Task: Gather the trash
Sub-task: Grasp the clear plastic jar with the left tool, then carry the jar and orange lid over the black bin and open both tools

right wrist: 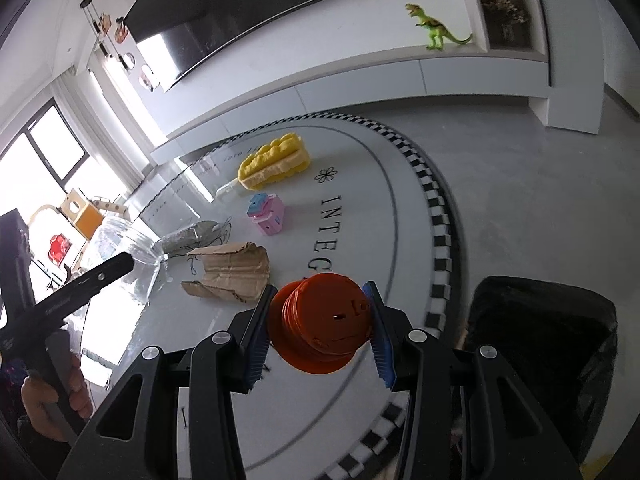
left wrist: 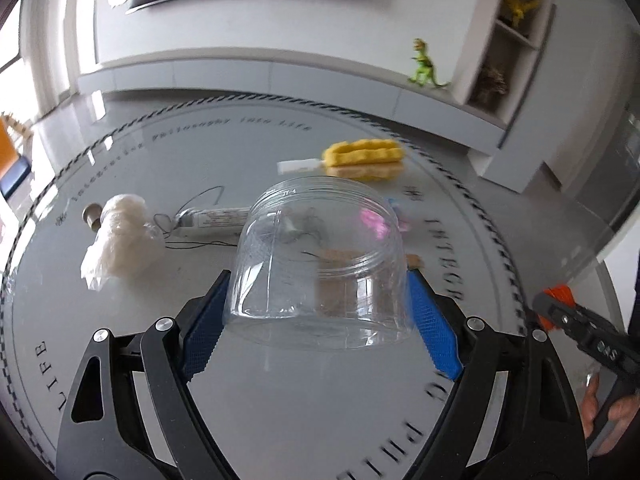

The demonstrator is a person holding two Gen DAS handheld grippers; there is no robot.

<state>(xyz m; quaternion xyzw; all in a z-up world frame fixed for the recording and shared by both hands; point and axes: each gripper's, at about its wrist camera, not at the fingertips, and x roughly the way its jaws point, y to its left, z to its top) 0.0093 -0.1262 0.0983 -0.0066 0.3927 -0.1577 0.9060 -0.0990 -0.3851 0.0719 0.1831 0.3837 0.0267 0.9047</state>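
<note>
Left gripper [left wrist: 316, 312] clamped on clear jar [left wrist: 320, 264], held above table [left wrist: 280, 400]. Right gripper [right wrist: 318, 326] clamped on orange lid [right wrist: 320, 320], black bin bag [right wrist: 540, 340] just beside. Neither binned yet. Outstanding: cardboard [right wrist: 232, 274], plastic wrap [left wrist: 120, 232], pink box [right wrist: 268, 214], wired part [left wrist: 212, 220]. Est. early stage.

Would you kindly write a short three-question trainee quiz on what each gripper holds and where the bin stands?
1. True or false: the left tongs are shut on a clear jar.
2. What colour is the lid in the right tongs?
3. Where is the black bin bag in the right wrist view? A) lower right, past the table edge B) beside the yellow sponge C) under the cardboard

Key: 1 true; 2 orange; 3 A.
</note>
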